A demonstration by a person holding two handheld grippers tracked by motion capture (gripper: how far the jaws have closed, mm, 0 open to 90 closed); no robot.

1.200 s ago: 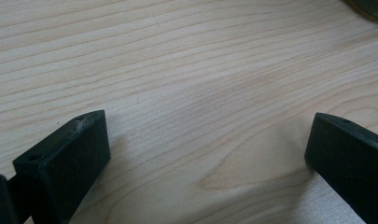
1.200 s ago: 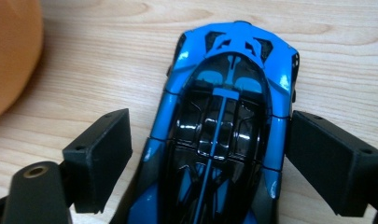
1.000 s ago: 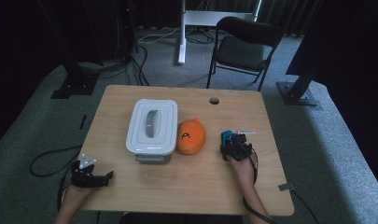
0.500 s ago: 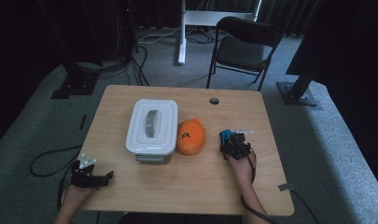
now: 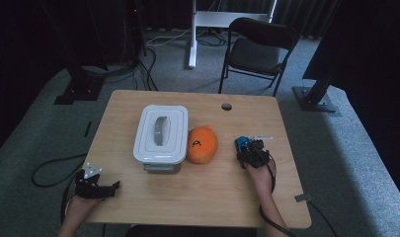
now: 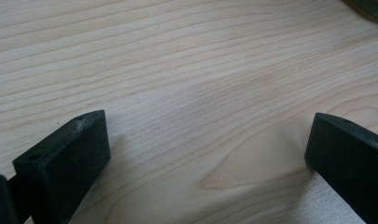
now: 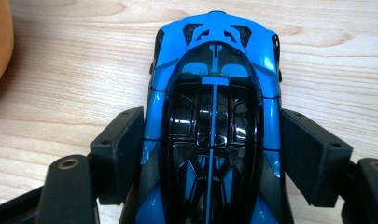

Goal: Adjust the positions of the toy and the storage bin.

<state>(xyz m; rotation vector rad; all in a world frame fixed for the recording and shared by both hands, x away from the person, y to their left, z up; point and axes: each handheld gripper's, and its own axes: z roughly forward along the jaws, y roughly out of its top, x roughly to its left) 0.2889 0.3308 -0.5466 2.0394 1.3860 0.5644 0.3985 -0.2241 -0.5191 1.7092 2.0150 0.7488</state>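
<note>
Blue toy car (image 7: 213,116) sits on the table (image 5: 187,197), right of the orange plush (image 5: 202,144), and your right gripper (image 7: 210,154) has its jaws closing in on the car's flanks; both pads look to be touching the bodywork (a sliver of gap on the right pad's side can't be ruled out). Judged progress: grasp made, car not yet lifted. Box (image 5: 160,133) has its lid on, so opening it likely remains. Your left gripper (image 6: 205,154) rests with jaws wide apart over bare wood.
</note>
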